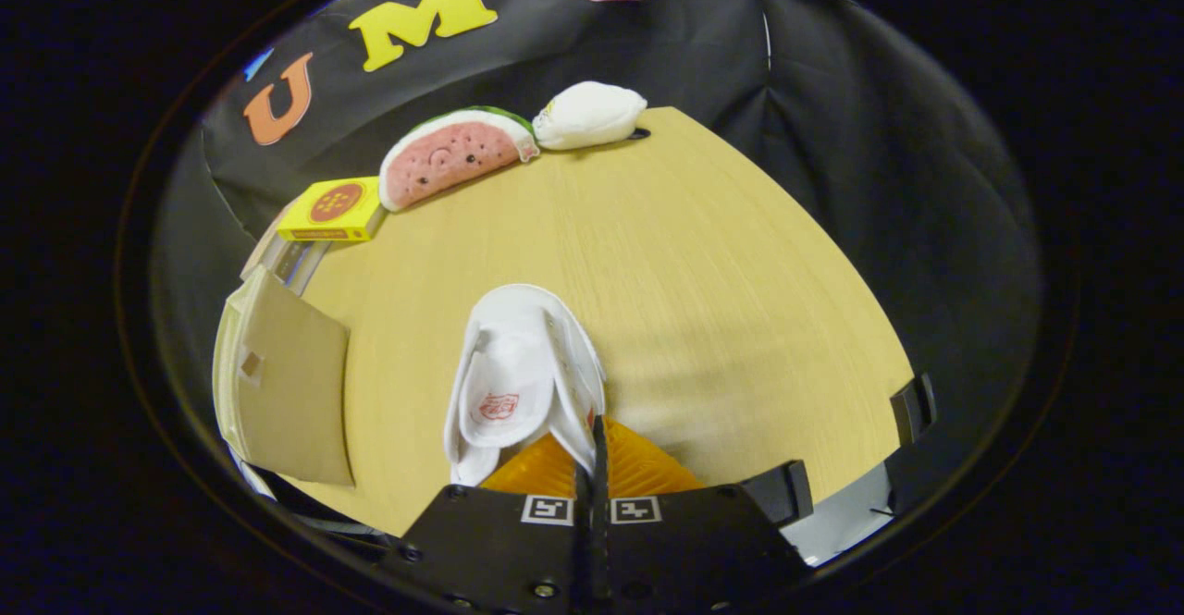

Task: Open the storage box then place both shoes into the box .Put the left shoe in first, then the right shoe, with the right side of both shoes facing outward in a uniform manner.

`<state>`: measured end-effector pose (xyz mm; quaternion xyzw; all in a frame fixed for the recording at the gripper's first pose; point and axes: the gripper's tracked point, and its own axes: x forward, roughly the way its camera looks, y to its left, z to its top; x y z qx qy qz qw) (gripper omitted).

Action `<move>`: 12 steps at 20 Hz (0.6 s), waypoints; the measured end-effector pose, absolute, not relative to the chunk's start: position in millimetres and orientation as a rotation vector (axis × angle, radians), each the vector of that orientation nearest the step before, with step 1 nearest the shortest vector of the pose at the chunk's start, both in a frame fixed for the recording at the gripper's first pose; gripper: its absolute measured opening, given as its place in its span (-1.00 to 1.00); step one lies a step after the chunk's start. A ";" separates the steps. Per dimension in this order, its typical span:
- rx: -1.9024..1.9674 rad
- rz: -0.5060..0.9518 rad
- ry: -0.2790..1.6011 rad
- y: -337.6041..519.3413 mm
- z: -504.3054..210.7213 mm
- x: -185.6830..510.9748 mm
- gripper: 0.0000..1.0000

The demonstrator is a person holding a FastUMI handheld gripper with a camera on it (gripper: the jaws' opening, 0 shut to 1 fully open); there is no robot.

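Gripper (592,467) nearest, fingers clenched together on the rim of the white shoe (518,379). Shoe hanging just ahead of fingers, long axis running away from them over the table (703,264). Storage box (282,384) off to the left, flap open. Likely a leftward carry next.

white shoe (518,384) | opening up, lengthwise on table | storage box (287,384) | just beside
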<state>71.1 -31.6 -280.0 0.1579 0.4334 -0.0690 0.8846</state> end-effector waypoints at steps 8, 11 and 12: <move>0.394 -0.113 0.831 84.1 -189.9 52.4 -1.00; 0.415 -0.095 0.820 135.9 -166.0 52.9 -1.00; 0.408 -0.089 0.816 153.3 -160.2 54.4 -1.00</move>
